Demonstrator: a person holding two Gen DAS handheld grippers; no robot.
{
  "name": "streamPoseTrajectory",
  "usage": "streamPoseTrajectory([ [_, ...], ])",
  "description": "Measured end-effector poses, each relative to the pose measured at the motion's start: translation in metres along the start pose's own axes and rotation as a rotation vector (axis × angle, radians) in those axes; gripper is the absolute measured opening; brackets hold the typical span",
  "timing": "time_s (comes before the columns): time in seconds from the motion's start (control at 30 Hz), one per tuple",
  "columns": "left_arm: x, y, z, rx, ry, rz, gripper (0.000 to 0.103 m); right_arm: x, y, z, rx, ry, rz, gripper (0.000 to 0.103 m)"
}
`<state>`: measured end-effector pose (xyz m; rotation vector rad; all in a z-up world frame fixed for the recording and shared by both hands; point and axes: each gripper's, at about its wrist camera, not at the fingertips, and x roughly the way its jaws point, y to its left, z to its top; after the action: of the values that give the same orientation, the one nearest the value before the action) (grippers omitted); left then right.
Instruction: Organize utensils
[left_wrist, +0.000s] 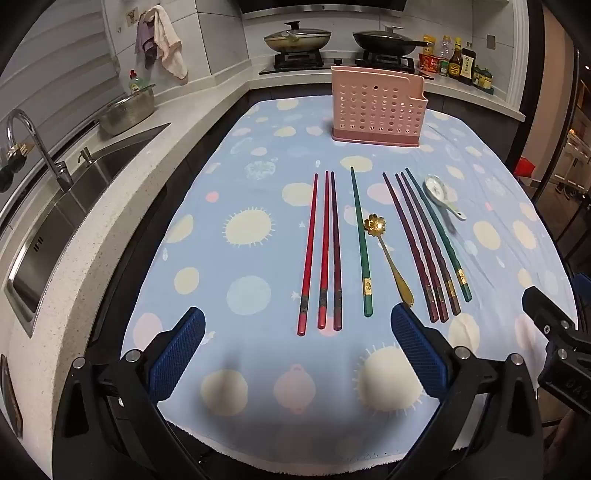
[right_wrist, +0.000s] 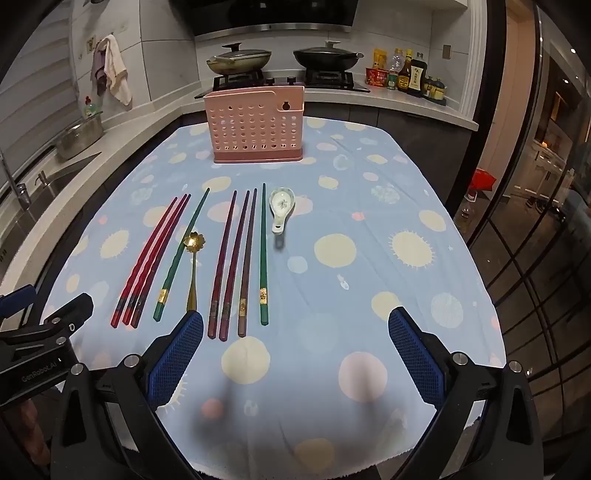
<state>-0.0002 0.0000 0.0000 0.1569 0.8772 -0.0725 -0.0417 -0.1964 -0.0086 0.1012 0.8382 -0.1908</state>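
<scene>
Several chopsticks lie side by side on the blue dotted tablecloth (left_wrist: 258, 424): three red ones (left_wrist: 323, 251), a green one (left_wrist: 360, 240), three dark purple ones (left_wrist: 417, 243) and another green one (left_wrist: 439, 236). A gold flower spoon (left_wrist: 388, 251) lies between them and a white ceramic spoon (left_wrist: 441, 195) at the right. A pink perforated utensil holder (left_wrist: 376, 107) stands at the far end. My left gripper (left_wrist: 297, 325) is open and empty near the chopstick handles. My right gripper (right_wrist: 295, 328) is open and empty, right of the purple chopsticks (right_wrist: 232, 258) and white spoon (right_wrist: 280, 208); the holder (right_wrist: 255, 123) stands beyond.
A sink (left_wrist: 66, 206) with tap (left_wrist: 33, 147) and a steel pot (left_wrist: 127, 110) lie along the counter at left. Two pans (left_wrist: 295, 37) sit on the stove behind the holder, bottles (left_wrist: 458, 61) to their right. A glass partition (right_wrist: 535, 221) bounds the right side.
</scene>
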Motion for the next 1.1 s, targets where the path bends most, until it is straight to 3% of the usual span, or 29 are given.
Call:
streamPoseTrajectory([
  [1.1,0.0015,0.0071,0.0010,-0.033,0.034,-0.004,0.096,-0.0019,0.0013,-0.0002,-0.005,-0.005,0.002,0.096],
])
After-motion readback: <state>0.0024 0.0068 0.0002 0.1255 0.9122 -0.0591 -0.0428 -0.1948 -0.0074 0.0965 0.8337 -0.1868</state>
